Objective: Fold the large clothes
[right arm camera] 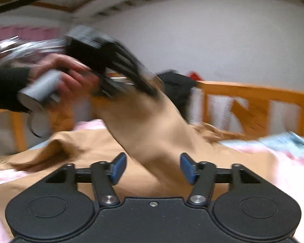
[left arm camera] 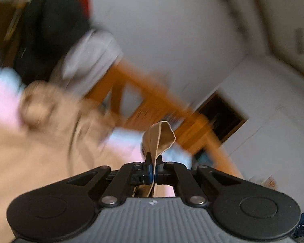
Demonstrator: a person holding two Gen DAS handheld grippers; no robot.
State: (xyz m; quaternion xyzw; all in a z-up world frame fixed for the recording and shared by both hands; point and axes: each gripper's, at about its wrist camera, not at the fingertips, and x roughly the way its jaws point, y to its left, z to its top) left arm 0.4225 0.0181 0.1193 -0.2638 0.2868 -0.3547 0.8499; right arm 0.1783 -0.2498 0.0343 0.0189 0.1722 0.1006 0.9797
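A large tan garment (right arm camera: 81, 141) lies spread over the bed. In the left wrist view my left gripper (left arm camera: 154, 162) is shut on the garment's edge, and a small fold of tan cloth (left arm camera: 159, 137) sticks up past the fingertips. The rest of the garment (left arm camera: 30, 151) is blurred at the lower left. In the right wrist view a hand (right arm camera: 71, 75) holds the left gripper (right arm camera: 150, 89), which lifts a taut strip of the cloth (right arm camera: 152, 125). My right gripper (right arm camera: 153, 168) is open. That strip runs between its blue pads (right arm camera: 118, 167) without touching them.
A pink and light blue sheet (right arm camera: 289, 162) covers the bed. An orange wooden bed rail (right arm camera: 253, 93) runs behind it, with a pile of dark clothes (right arm camera: 178, 87) draped on it. A white wall stands beyond. The rail (left arm camera: 152, 95) and dark clothes (left arm camera: 50, 30) also appear blurred.
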